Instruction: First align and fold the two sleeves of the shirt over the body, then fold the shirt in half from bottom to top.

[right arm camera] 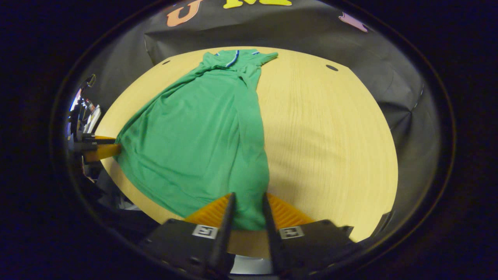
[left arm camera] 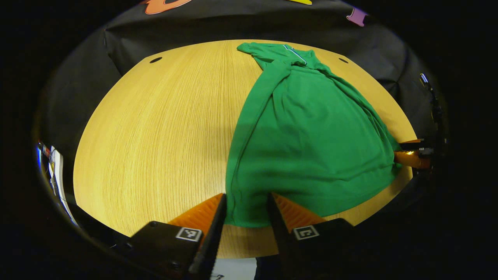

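Note:
A green shirt (left arm camera: 311, 136) lies lengthwise on the wooden table (left arm camera: 155, 136), its blue-and-white trimmed collar (left arm camera: 295, 52) at the far end. Both sleeves are folded in over the body. My left gripper (left arm camera: 247, 202) is shut on the hem's near-left corner, with fabric pinched between its fingers. In the right gripper view the shirt (right arm camera: 194, 136) runs away from my right gripper (right arm camera: 248, 202), which is shut on the other hem corner. Each gripper also appears from the side in the other's view: the right gripper (left arm camera: 412, 153) and the left gripper (right arm camera: 99, 149), each with the hem drawn to it.
The table's (right arm camera: 330, 136) near edge runs just beneath both grippers. Two small dark holes (left arm camera: 155, 60) (left arm camera: 343, 60) sit near its far edge. Black cloth walls stand behind. Bare wood lies on either side of the shirt. Some equipment (left arm camera: 50, 167) shows off the table's left.

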